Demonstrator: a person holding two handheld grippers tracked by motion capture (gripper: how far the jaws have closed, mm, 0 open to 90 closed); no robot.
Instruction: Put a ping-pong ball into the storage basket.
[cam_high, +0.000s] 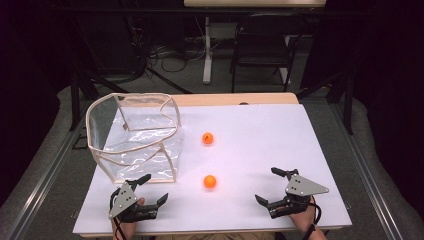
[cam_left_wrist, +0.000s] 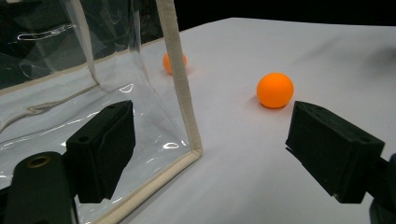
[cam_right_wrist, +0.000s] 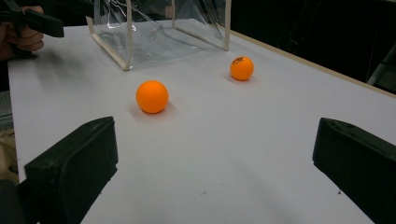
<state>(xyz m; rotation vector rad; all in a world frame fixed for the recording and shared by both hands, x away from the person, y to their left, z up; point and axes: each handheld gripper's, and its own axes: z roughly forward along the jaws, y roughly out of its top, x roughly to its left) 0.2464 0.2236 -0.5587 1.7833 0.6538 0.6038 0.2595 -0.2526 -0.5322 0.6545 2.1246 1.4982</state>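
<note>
Bare white table (cam_high: 260, 150) lies open between both balls and the right edge, while the clear bag (cam_high: 135, 135) blocks the left side.

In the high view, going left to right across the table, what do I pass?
Clear bag → left gripper → two orange balls, near and far, level with each other → right gripper.

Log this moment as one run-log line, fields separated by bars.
left hand-held gripper open, near bag corner | right hand-held gripper open, empty | two orange balls loose on table | clear bag upright, empty
</note>
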